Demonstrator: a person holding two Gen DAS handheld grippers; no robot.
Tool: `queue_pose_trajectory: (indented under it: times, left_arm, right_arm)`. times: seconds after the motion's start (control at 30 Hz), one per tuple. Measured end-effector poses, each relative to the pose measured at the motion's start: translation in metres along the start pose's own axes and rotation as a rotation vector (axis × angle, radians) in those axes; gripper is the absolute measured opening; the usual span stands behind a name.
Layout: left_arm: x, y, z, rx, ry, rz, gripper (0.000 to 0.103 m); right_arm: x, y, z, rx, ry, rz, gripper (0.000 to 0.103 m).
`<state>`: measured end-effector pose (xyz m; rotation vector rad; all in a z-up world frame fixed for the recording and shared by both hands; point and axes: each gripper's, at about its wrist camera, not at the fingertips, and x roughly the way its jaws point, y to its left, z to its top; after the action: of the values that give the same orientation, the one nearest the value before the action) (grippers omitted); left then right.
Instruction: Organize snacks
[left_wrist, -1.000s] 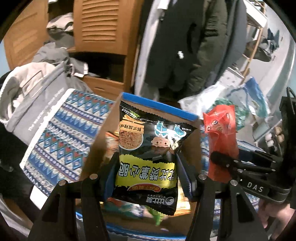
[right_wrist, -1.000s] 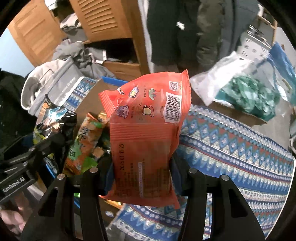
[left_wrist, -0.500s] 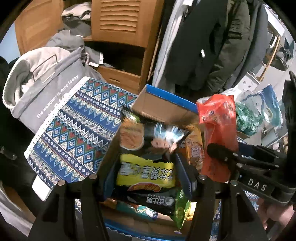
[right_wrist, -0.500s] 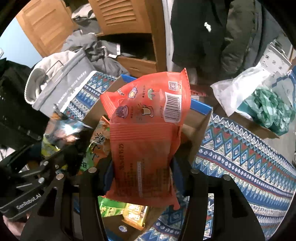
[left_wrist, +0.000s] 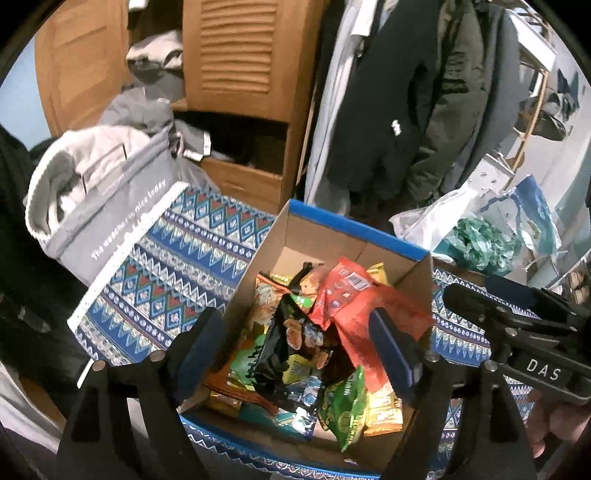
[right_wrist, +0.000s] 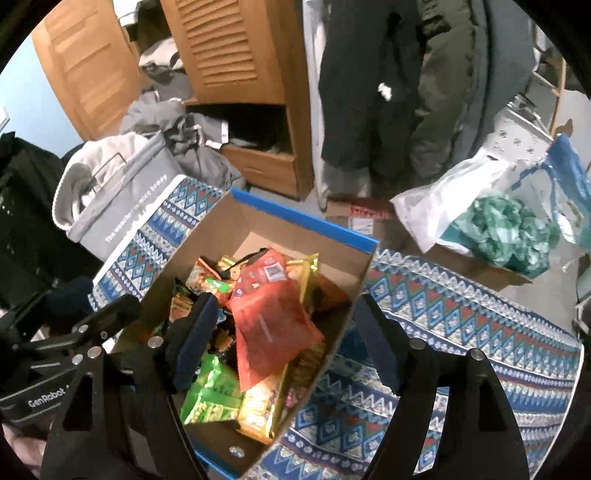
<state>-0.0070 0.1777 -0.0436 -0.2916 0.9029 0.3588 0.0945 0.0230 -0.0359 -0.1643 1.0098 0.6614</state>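
Both jaws stand apart with nothing between them, and both have just been opening. My left jaws hang over the cardboard box with the blue rim, pads wide on either side of the heap; my right jaws straddle the box's right wall, one pad above the snacks, the other over the patterned cloth outside. No pad touches any packet.

That fits a drop: the black noodle packet lies tilted on top of the pile near the box's front edge, and the orange-red packet lies slanted across the middle, its barcode end toward the far wall. Both rest loosely on other snacks, a green bag and yellow packets under them at the front, so they lie where they fell rather than stacked neatly.

The box sits on the cloth, which I take for a bed or low surface, close to its far edge. A grey bag leans at the cloth's left corner. I see no snacks left on the cloth, so I judge the gathering is nearly finished.
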Motion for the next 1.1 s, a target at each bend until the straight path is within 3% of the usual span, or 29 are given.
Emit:
queue_pose_trajectory:
  times: [0.4,0.8,1.1]
  left_arm:
    - [-0.037,-0.038,-0.005,0.092,-0.046,-0.044,0.090]
    - [-0.044,-0.062,-0.023,0.142,-0.027,-0.034,0.090]
    - [-0.047,-0.078,-0.024,0.164,-0.040,-0.024,0.090]
  right_arm:
    - [-0.051,-0.029,-0.028,0.057,-0.068,-0.052,0.079]
    - [-0.076,-0.048,-0.058,0.092,-0.124,-0.074,0.079]
    - [-0.080,-0.064,-0.071,0.094,-0.120,-0.097,0.079]
